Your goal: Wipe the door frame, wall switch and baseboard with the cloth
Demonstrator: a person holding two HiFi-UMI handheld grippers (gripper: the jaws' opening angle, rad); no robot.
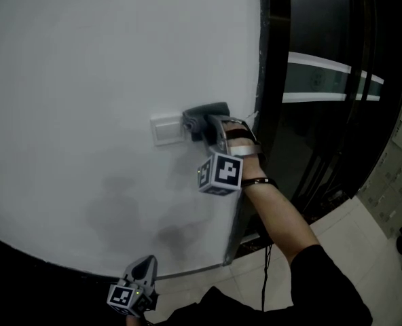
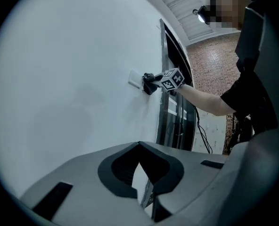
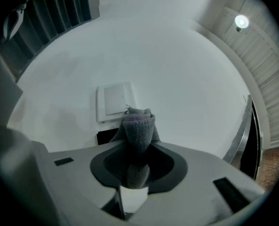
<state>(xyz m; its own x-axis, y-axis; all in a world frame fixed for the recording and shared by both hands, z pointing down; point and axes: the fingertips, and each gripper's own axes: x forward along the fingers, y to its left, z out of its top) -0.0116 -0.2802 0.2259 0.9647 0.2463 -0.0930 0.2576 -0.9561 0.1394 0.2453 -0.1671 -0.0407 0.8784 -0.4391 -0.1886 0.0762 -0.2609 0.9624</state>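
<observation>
White wall (image 1: 85,80), dark door frame (image 1: 274,80) right. Right gripper (image 1: 194,122) fingers pinch cloth (image 3: 138,126) at switch (image 1: 166,129); left gripper (image 1: 144,266) fingers pressed together, its view alone showing brick wall (image 2: 210,65).

Bottom of frame: left gripper (image 2: 140,173), jaws nearly together, nothing between them. Centre: right gripper (image 2: 153,83) holds a dark cloth (image 2: 148,85) at the right edge of the switch (image 2: 134,79) on the white wall (image 2: 69,74), left of the door frame (image 2: 163,102).

White wall (image 1: 85,80), tiled floor (image 1: 347,240) — brick wall (image 2: 210,62)
</observation>
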